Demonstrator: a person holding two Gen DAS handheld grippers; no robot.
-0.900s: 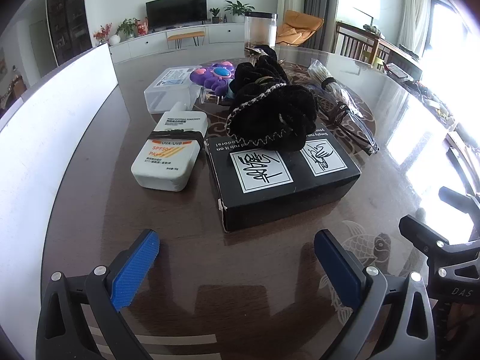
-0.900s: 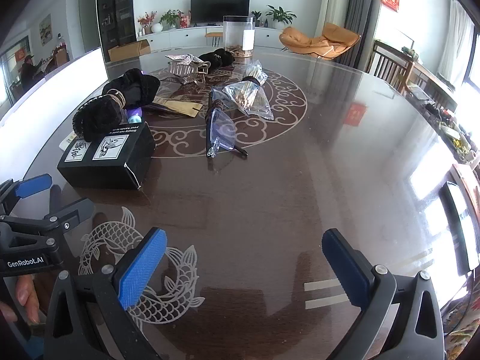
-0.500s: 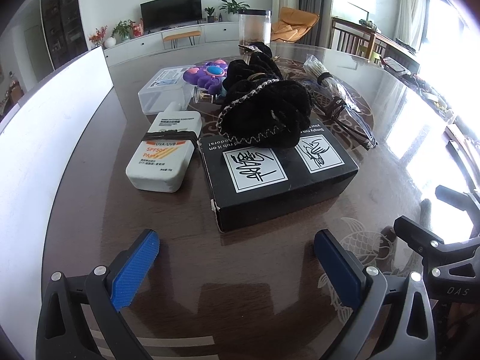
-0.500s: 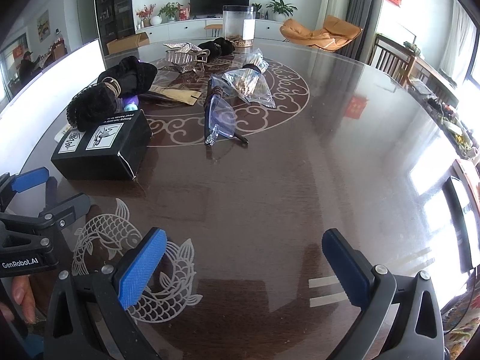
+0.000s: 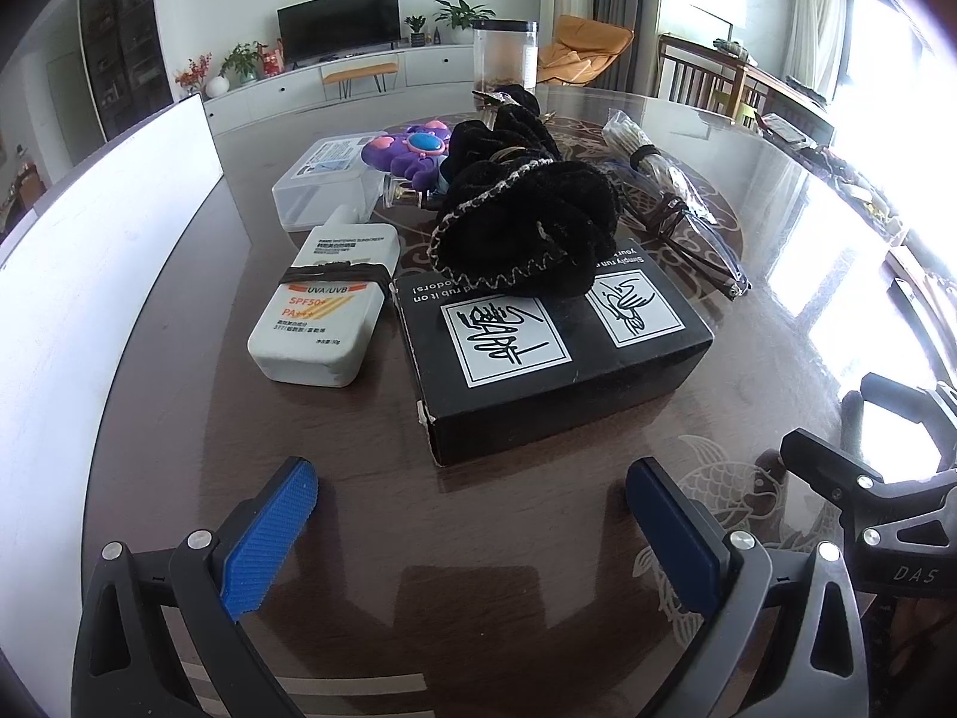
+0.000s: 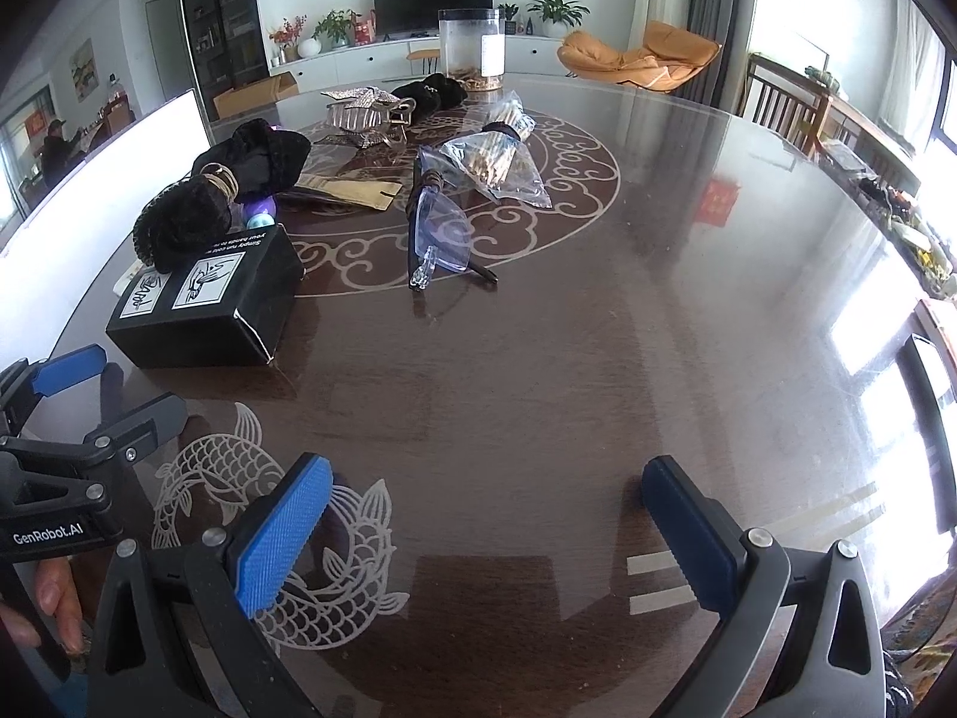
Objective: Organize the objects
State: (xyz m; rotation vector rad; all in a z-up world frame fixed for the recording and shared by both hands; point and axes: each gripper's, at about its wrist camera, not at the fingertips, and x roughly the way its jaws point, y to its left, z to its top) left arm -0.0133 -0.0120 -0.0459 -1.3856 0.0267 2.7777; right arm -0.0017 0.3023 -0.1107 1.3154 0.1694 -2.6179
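Clutter is sitting untouched on the dark round table, so by my reading the sorting is only at its approach step: nothing is being carried and no item is between any pads.

Both tongs are released, jaws spread wide and empty. The left gripper is hovering just short of the black box, angled down at it; the right gripper is hanging over bare tabletop above the fish inlay, well apart from every object.

The things to organize are lying in 2 loose groups. Near the left tongs: the black box with a black scrunchie resting on its far edge, a white sunscreen bottle just beside the box, then a clear plastic case and a purple toy behind. Farther toward the table's middle: glasses, a clear bag of snacks, a tan packet, a foil tray, and a tall clear jar at the back.

Next move, as I judge it: choosing 1 target. The box is looking about as wide as the open jaws, so the bottle or the scrunchie would be the easier first pick for the left side.
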